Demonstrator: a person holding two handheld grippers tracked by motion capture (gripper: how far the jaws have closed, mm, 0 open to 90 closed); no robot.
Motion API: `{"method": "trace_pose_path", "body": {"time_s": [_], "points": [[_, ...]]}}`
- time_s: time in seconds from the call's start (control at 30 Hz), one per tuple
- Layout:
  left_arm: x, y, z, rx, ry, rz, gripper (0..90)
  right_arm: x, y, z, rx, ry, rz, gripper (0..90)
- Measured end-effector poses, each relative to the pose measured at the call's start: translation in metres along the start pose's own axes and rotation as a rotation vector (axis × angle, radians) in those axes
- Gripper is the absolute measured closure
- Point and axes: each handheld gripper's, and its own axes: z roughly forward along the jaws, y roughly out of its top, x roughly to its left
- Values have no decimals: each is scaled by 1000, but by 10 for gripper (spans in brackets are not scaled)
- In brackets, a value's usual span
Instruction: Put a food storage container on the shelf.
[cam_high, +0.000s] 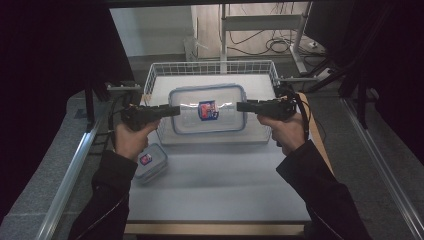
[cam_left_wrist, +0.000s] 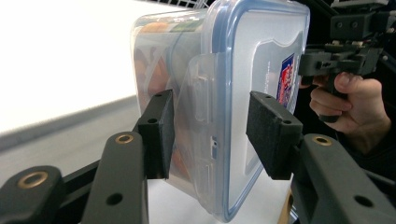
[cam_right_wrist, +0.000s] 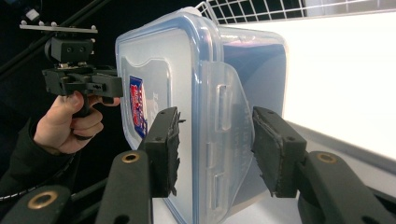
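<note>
The person is holding a big box (cam_high: 207, 110) over the wire basket (cam_high: 161, 68), above the white surface (cam_high: 220, 185). The left tongs (cam_high: 174, 110) are clamping one short end, the right tongs (cam_high: 241, 106) the other. Both hands should be moving together, keeping it level. A small box (cam_high: 150, 162) is sitting nearby.

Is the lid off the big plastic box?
No, the blue-rimmed lid sits closed on the big plastic box, which both grippers grip at its end latches.
</note>
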Motion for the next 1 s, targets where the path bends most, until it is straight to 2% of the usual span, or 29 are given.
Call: {"method": "trace_pose_path", "body": {"time_s": [0.13,0.23,0.3,0.47,0.7,0.83,1.0], "points": [[3,12,0,-14,-2,-2,533,-7,5,3,-12,11,15,529],[5,20,-1,-41,-23,-9,547,-12,9,4,-20,30,47,529],[7,25,-1,-44,-21,-16,551,-15,11,5,-29,41,64,529],[12,33,2,-55,-20,-33,551,-20,19,8,-31,38,75,529],[24,43,8,-61,-27,-76,549,-25,34,14,-26,19,80,528],[30,51,12,-57,-30,-99,548,-31,43,17,-24,14,98,528],[32,60,17,-40,-2,-89,537,-34,52,19,-16,-1,103,526]]}}
